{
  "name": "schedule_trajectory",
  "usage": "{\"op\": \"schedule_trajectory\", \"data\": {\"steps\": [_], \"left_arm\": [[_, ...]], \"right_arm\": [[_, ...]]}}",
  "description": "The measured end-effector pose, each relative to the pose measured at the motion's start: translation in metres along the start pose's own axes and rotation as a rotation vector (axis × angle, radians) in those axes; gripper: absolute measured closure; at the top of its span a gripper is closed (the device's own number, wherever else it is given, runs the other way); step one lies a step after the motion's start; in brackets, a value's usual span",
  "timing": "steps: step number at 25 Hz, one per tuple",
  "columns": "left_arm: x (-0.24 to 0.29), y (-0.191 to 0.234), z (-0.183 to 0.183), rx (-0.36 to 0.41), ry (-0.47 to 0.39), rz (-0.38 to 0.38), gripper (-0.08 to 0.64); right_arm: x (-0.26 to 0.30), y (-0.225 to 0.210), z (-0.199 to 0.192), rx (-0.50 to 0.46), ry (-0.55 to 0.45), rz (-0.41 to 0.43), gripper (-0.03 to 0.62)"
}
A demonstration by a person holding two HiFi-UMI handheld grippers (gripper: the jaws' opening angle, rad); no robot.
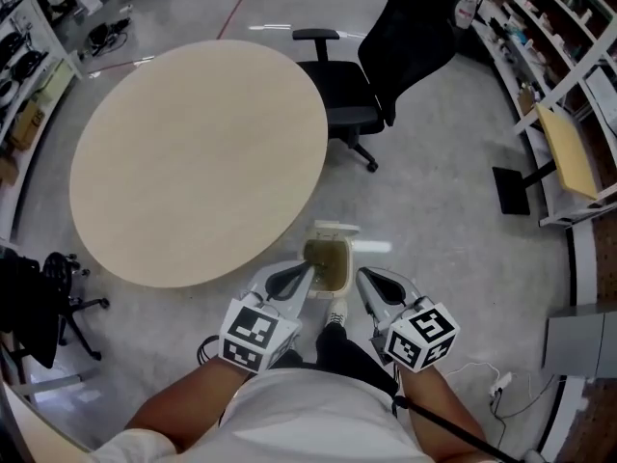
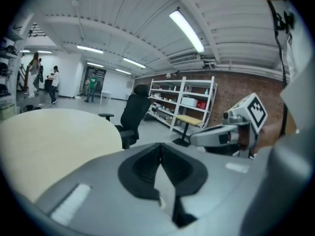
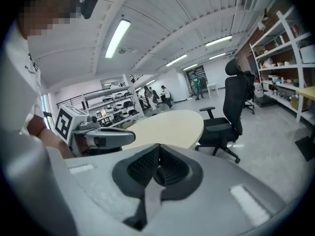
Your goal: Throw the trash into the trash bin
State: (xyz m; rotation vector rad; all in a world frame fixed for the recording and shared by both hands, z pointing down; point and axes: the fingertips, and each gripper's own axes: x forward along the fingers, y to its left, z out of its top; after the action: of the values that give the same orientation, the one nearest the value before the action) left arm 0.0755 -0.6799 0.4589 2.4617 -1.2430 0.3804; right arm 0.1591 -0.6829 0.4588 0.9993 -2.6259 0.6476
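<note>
While left claw [image 1: 301,274] and right claw [image 1: 366,278] closed, empty, trash bin [image 1: 345,258] stands on floor [image 1: 434,191] between them, neither nearer.

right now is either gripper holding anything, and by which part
Nothing is held. The left gripper has its jaws closed together with nothing between them, and so does the right gripper.
</note>
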Motion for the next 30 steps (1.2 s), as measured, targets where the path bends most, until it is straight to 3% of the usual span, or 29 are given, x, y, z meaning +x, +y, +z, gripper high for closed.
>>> {"op": "schedule_trajectory", "data": {"steps": [5,12,20,30], "left_arm": [[-0.023,-0.007,0.028,0.037,-0.088,-0.049,0.551],[-0.041,-0.012,0.038,0.042,-0.135,-0.044,0.551],[-0.055,-0.025,0.045,0.032,-0.168,0.041,0.551],[-0.052,-0.082,0.053,0.023,-0.201,0.094,0.551]], "right_arm": [[-0.033,0.024,0.032,-0.055,-0.099,-0.052,0.589],[-0.052,0.042,0.051,-0.097,-0.164,-0.065,0.589],[-0.067,0.04,0.06,-0.097,-0.189,-0.011,0.589],[-0.12,0.023,0.054,-0.132,-0.218,0.033,0.589]]}}
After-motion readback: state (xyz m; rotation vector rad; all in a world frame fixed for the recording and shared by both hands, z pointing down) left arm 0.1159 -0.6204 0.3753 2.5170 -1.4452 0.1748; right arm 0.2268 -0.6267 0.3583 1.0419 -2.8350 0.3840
